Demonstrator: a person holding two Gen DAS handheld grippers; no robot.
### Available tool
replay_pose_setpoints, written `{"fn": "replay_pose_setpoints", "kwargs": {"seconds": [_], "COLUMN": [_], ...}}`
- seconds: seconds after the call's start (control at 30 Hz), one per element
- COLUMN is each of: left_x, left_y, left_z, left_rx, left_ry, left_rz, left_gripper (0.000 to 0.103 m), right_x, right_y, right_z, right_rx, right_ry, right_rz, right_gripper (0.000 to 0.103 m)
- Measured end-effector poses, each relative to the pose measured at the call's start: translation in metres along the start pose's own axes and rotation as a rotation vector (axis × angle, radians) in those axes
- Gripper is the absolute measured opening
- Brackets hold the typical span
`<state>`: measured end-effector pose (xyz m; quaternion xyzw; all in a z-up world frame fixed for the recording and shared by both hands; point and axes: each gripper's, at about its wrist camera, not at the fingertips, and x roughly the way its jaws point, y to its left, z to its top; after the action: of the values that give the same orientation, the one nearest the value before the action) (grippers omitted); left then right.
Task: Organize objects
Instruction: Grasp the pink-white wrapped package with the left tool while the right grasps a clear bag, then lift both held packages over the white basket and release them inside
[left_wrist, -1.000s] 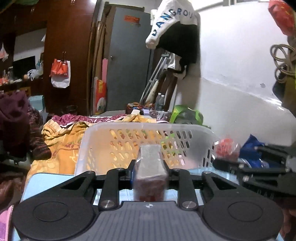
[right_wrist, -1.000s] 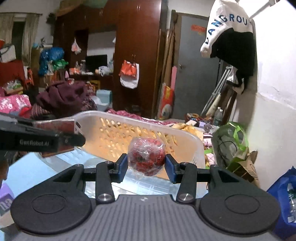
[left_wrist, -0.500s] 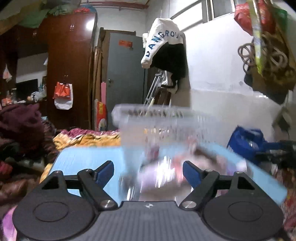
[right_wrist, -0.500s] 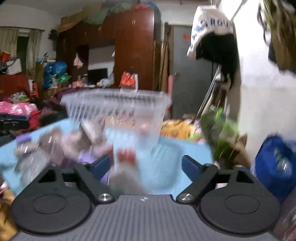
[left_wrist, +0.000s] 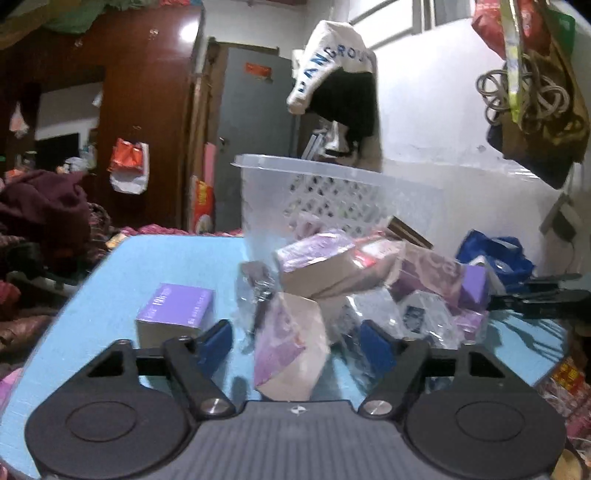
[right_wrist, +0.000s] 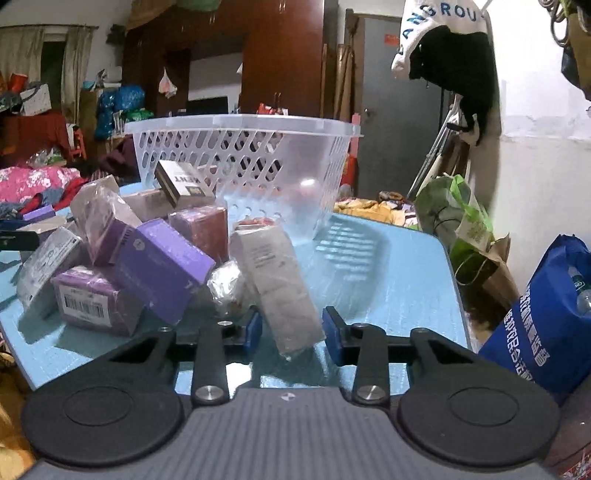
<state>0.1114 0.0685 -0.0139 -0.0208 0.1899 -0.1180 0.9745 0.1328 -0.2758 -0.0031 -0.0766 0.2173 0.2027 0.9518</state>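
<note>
A clear plastic basket (left_wrist: 340, 192) (right_wrist: 243, 162) stands at the far side of a light blue table (left_wrist: 166, 258) (right_wrist: 388, 273). A pile of wrapped boxes lies in front of it. My left gripper (left_wrist: 295, 345) is open around a pink and purple wrapped box (left_wrist: 291, 350), its pads apart from it. A purple box (left_wrist: 173, 310) lies to its left. My right gripper (right_wrist: 291, 330) is open around a tall grey wrapped box (right_wrist: 277, 280). Purple boxes (right_wrist: 162, 266) and a white wrapped ball (right_wrist: 227, 280) lie to its left.
A blue bag (right_wrist: 546, 317) and a green bag (right_wrist: 454, 210) stand right of the table. Clothes (left_wrist: 40, 210) are heaped on the left. A wardrobe and a grey door (left_wrist: 255, 140) are behind. The white wall (left_wrist: 443, 122) is close on the right.
One second ago each gripper was shut on a wrapped item above the basket. Both have since opened and dropped low to the table, facing the pile of boxes.
</note>
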Motion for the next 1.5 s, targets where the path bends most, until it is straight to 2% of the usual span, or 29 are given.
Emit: {"fn": "replay_pose_setpoints", "kwargs": {"seconds": [0.13,0.27,0.37,0.4,0.53,0.7,0.97,1.13,1.27,1.43,1.5], "left_x": [-0.005,0.003,0.012,0.013,0.003,-0.013,-0.02,-0.027,-0.02,0.018,0.047], "left_y": [0.002,-0.004,-0.009,-0.01,-0.008,-0.001,0.014,0.021,0.021,0.01,0.003], "left_z": [-0.005,-0.012,-0.015,-0.017,-0.018,-0.01,0.007,0.032,0.066,0.124,0.147], "left_rx": [-0.013,0.033,0.049,0.054,0.055,0.022,-0.038,-0.048,-0.046,-0.038,-0.036], "left_ry": [-0.022,0.005,0.025,0.024,-0.029,-0.099,-0.142,-0.19,-0.206,-0.163,-0.103], "left_rz": [-0.011,0.031,0.028,0.037,0.036,0.019,-0.017,-0.033,-0.058,-0.11,-0.109], "left_gripper": [0.071,0.068,0.05,0.04,0.04,0.039,0.04,0.04,0.04,0.04,0.04], "right_x": [-0.007,-0.01,-0.011,-0.013,-0.022,-0.037,-0.044,-0.045,-0.037,-0.003,0.022], "right_y": [-0.003,-0.002,0.002,0.001,-0.007,-0.003,0.006,0.01,0.017,0.018,0.012], "right_z": [-0.006,-0.006,-0.007,-0.007,-0.005,0.008,0.033,0.05,0.078,0.131,0.156], "right_rx": [0.03,0.037,0.025,0.024,0.086,0.095,0.079,0.072,0.04,0.016,0.036], "right_ry": [-0.043,-0.07,-0.088,-0.096,-0.141,-0.189,-0.226,-0.248,-0.257,-0.234,-0.181], "right_rz": [-0.007,-0.018,-0.034,-0.036,-0.008,0.012,0.005,0.007,0.014,0.013,0.019], "right_gripper": [0.034,0.033,0.032,0.032,0.032,0.032,0.032,0.032,0.031,0.031,0.031]}}
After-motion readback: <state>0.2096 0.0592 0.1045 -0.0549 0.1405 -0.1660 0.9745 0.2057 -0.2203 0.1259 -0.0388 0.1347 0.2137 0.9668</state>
